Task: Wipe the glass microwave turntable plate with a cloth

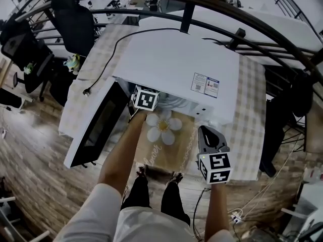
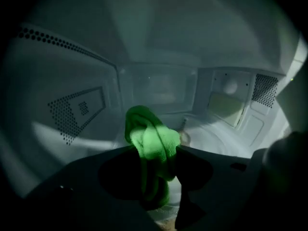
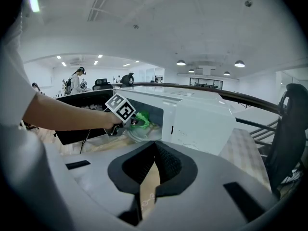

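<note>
In the left gripper view my left gripper (image 2: 155, 163) is inside the microwave cavity, shut on a bunched green cloth (image 2: 153, 137). The glass turntable plate (image 2: 219, 139) lies on the cavity floor just beyond and below the cloth; whether the cloth touches it I cannot tell. In the head view only the left gripper's (image 1: 145, 100) marker cube shows at the microwave mouth, its tips hidden. In the right gripper view the cloth (image 3: 142, 120) shows at the opening. My right gripper (image 1: 208, 135) hangs outside, in front of the microwave, shut with nothing in it (image 3: 155, 144).
The white microwave (image 1: 176, 64) stands on a checked tablecloth (image 1: 252, 115), its dark door (image 1: 98, 125) swung open to the left. A brown mat with a white flower (image 1: 164, 127) lies in front of it. A power cable (image 1: 108, 59) trails to the left. The table edge is near my legs.
</note>
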Motion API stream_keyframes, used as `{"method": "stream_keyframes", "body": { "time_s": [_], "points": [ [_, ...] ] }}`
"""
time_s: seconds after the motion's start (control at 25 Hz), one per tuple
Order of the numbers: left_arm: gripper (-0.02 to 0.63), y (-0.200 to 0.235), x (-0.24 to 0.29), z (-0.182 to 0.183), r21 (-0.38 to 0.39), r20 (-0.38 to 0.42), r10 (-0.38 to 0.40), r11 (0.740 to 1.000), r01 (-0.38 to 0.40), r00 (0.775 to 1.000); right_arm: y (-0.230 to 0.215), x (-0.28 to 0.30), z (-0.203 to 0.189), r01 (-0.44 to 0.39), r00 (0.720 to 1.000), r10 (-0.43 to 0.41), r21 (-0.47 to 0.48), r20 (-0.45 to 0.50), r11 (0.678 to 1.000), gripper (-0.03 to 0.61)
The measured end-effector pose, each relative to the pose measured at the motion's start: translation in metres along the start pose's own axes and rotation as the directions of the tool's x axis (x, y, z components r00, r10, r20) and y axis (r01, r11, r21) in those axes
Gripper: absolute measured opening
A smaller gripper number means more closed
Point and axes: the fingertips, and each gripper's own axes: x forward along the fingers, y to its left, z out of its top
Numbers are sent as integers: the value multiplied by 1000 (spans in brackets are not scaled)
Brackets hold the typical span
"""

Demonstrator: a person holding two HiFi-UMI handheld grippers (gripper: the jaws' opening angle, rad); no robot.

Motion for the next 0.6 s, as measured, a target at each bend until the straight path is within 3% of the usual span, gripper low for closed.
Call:
{"method": "stream_keyframes", "body": {
  "time_s": [0.28,0.6],
  "points": [
    [187,-43,-7,-8,150,-40,-94,984,99,995,-2,5,-8,-5,1000,5,13,-4,1000,12],
    [184,-117,-21,-18,260,-54,-221,938,228,974,7,6,-6,-19,1000,19,-1,-3,1000,13]
  ]
}}
